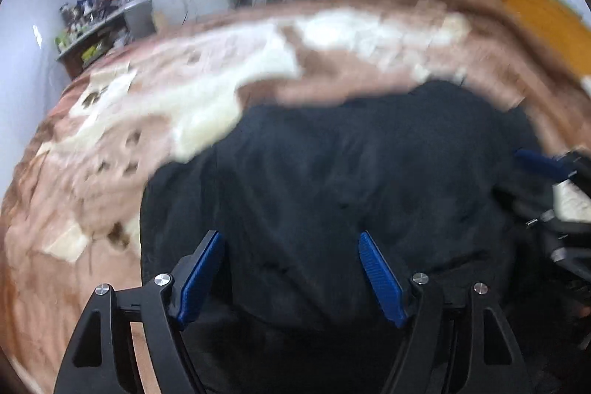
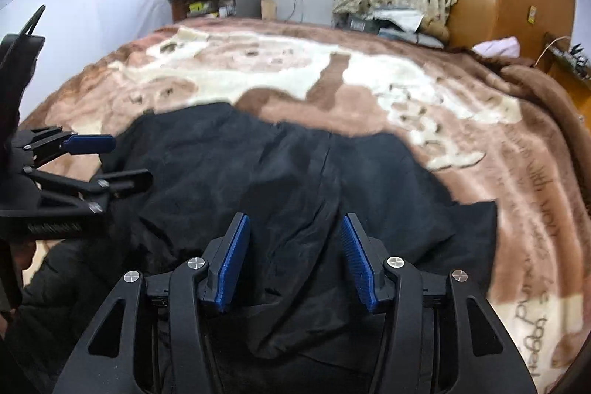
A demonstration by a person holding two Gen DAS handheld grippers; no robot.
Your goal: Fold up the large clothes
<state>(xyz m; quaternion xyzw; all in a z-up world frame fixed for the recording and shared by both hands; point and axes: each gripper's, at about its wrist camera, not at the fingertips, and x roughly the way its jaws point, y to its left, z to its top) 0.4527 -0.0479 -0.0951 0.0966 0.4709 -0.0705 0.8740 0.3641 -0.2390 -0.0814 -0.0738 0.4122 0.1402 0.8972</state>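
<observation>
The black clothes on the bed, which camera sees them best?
The right wrist view: the black garment is sharp there, its creases and far edge clear against the blanket. The left wrist view shows it too, but smeared by blur.

The garment [image 2: 280, 180] is lying on the blanket [image 2: 461, 120], both grippers hovering above its near part, left gripper [image 1: 291, 239] left of right gripper [image 2: 295, 220].

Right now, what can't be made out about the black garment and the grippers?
- Black garment: near edge hidden behind the right gripper; garment type unclear.
- Left wrist view: motion blur smears the blanket and garment folds.
- Left gripper: open, but whether it touches the cloth is unclear.
</observation>
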